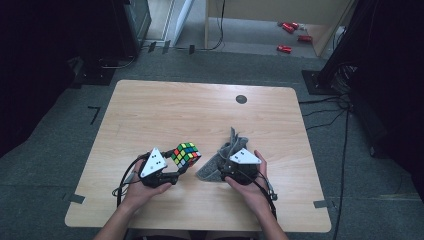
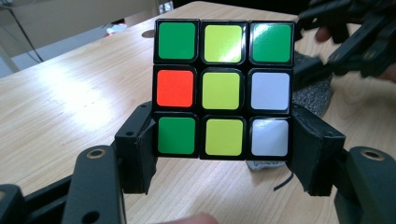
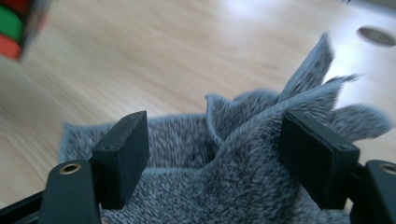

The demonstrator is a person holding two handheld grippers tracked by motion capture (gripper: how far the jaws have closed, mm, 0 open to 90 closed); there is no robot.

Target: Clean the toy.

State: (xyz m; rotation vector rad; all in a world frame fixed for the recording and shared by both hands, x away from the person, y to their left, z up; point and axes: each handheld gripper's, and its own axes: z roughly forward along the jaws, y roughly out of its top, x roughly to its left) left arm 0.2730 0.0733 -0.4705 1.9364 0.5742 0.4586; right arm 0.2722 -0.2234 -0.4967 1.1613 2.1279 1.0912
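Observation:
A scrambled Rubik's cube (image 1: 186, 154) hangs just above the wooden table (image 1: 200, 110), left of centre near the front. My left gripper (image 1: 183, 165) is shut on it. In the left gripper view the two jaws clamp the bottom row of the cube (image 2: 223, 88), whose facing side is green, yellow, white and one red. To the right lies a crumpled grey fleece cloth (image 1: 219, 159), with peaks sticking up. My right gripper (image 1: 228, 159) stands open over it. The cloth (image 3: 233, 186) bunches up between its wide-spread jaws and rests against the right one.
A dark round grommet (image 1: 241, 99) sits in the table's far right part. Red items (image 1: 290, 37) lie on the floor beyond the table, and cables (image 1: 330, 107) trail on the floor to the right. The cube's corner (image 3: 14, 23) shows at the right gripper view's upper left.

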